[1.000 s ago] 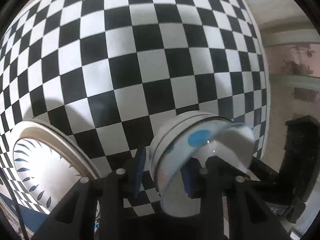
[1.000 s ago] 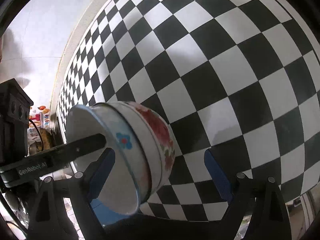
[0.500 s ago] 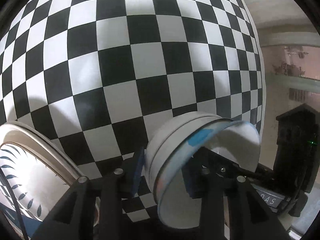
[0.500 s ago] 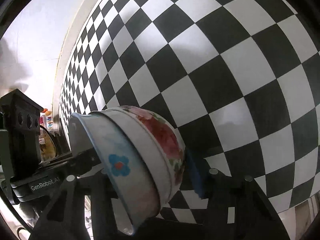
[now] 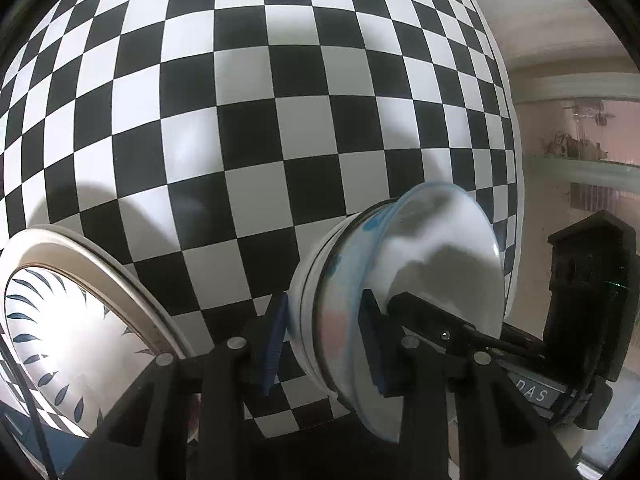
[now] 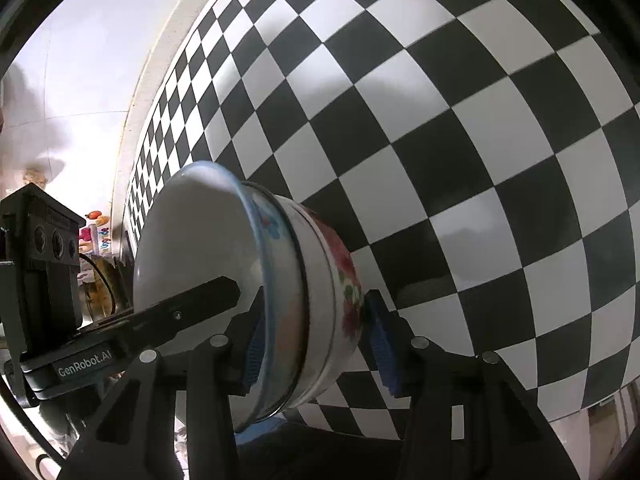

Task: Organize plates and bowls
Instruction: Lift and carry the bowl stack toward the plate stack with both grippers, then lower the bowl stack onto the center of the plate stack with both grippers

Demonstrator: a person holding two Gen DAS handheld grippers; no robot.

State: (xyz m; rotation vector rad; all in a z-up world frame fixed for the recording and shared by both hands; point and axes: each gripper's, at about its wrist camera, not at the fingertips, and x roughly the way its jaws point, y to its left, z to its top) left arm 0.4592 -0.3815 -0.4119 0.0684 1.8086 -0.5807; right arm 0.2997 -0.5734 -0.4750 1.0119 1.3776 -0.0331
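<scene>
Bowls (image 6: 304,304) are now sitting nested on their side above the checkered counter (image 5: 256,128), both grippers' fingers clamping them: left gripper (image 5: 320,340), right gripper (image 6: 316,344), closed in since earlier. Plate (image 5: 76,320) is getting cut off at left.

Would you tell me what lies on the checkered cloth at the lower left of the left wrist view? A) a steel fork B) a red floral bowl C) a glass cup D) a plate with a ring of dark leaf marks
D: the plate there shows dark leaf marks around its white centre inside a pale rim, lying on the checkered cloth.
</scene>
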